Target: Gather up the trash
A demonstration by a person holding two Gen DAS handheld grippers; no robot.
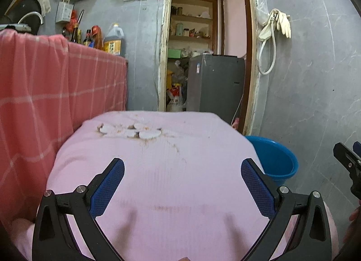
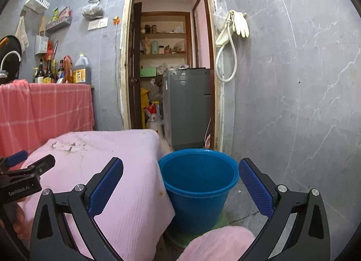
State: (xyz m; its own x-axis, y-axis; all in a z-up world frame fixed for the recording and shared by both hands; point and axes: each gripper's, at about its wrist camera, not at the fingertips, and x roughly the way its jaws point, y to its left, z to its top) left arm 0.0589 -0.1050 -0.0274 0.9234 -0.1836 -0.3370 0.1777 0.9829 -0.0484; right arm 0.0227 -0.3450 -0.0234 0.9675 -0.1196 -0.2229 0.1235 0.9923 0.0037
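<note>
We have both grippers spread wide and holding nothing: the left gripper (image 1: 182,184) hangs over the near part of the pink-covered worktop (image 1: 158,182), and the right gripper (image 2: 180,184) looks down toward the blue bucket (image 2: 198,184) standing on the floor just beside the worktop's right edge. The trash (image 1: 129,131) lies at the far end of the worktop, a little left of centre, straight ahead of our left gripper and slightly to its left; from the right gripper it sits far off to the left. So we judge the left the nearer one for the pick, with the bucket off to its right as the likely drop. The trash looks like a small cluster of pale, flat, rounded pieces with ragged brownish edges, possibly shells or peel, we cannot tell which, touching or nearly touching one another in a loose row whose long axis runs left to right across the cloth. Brown stains and crumbs spread around it and trail toward us. The pieces look thin and light, so we expect a low, careful pinch will be needed
</note>
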